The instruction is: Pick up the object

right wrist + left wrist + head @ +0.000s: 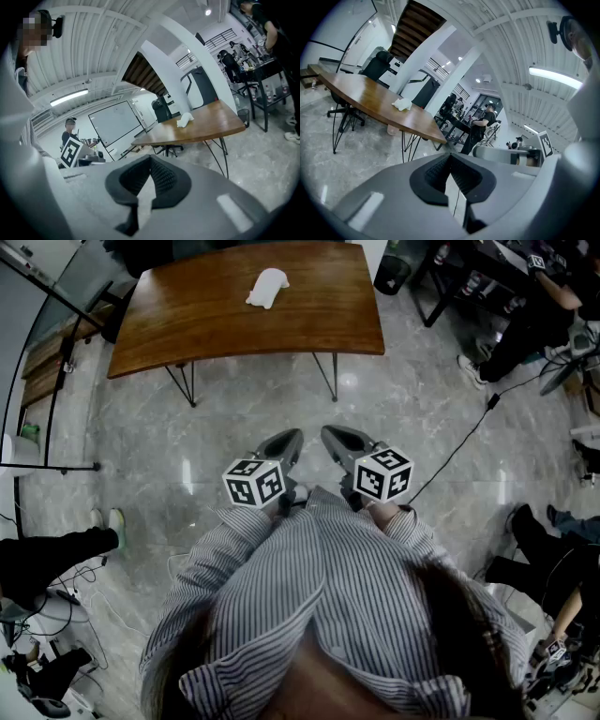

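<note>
A white crumpled object (pixel 267 287) lies on the brown wooden table (pixel 216 320) at the far end of the head view. It also shows as the small white object (pixel 401 104) on the table (pixel 365 93) in the left gripper view, and as the white object (pixel 185 120) on the table (pixel 206 125) in the right gripper view. My left gripper (pixel 292 436) and right gripper (pixel 331 433) hang side by side close to the striped shirt, over the floor and well short of the table. Left gripper (pixel 450 155) and right gripper (pixel 150 158) both have their jaws together with nothing between them.
Grey marble floor (pixel 234 456) lies between me and the table's thin black legs (pixel 185 382). A black cable (pixel 459 446) runs across the floor on the right. People sit at the right (pixel 534 324) and a leg (pixel 56 554) reaches in from the left. A dark bin (pixel 394 273) stands past the table.
</note>
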`<state>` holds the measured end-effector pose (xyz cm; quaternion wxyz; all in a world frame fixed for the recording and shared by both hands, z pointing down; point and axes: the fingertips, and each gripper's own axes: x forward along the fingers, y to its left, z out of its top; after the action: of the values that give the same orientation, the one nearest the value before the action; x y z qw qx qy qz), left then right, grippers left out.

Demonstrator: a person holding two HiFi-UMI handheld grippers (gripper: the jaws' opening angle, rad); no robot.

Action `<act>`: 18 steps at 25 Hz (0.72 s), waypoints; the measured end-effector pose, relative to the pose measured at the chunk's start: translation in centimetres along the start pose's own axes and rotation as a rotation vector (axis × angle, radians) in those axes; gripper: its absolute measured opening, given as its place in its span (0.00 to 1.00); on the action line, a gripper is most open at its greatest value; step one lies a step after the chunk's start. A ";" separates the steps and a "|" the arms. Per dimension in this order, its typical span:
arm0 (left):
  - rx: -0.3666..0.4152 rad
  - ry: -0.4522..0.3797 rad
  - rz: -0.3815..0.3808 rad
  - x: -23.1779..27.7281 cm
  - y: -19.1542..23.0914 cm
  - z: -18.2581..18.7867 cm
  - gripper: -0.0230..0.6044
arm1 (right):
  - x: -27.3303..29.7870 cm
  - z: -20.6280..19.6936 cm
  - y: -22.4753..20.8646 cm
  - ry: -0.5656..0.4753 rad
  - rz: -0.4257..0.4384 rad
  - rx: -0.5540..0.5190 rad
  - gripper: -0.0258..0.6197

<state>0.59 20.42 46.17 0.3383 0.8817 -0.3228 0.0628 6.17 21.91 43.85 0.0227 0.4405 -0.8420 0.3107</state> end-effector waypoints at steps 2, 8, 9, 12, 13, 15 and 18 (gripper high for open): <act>-0.004 0.005 -0.001 0.1 0.0 0.0 0.04 | 0.1 0.0 0.0 0.003 0.003 0.000 0.04; -0.008 -0.005 0.003 0.3 0.3 0.7 0.04 | 0.6 0.4 0.1 0.006 0.016 -0.006 0.04; -0.006 -0.005 0.002 0.4 0.3 0.7 0.04 | 0.6 0.4 0.1 0.008 0.019 -0.010 0.04; 0.001 -0.001 -0.003 0.8 0.2 0.7 0.04 | 0.8 0.4 -0.2 0.015 0.020 -0.017 0.04; -0.001 0.000 -0.003 0.9 0.2 0.6 0.04 | 0.8 0.3 -0.2 0.017 0.019 -0.018 0.04; -0.008 0.003 -0.003 1.0 0.3 0.5 0.04 | 0.9 0.2 -0.4 0.022 0.016 -0.016 0.04; -0.014 0.008 -0.003 1.2 0.5 0.6 0.04 | 1.3 0.3 -0.6 0.029 0.011 -0.016 0.04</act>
<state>1.18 19.05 46.38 0.3459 0.8795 -0.3205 0.0636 5.91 20.54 44.28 0.0368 0.4313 -0.8463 0.3105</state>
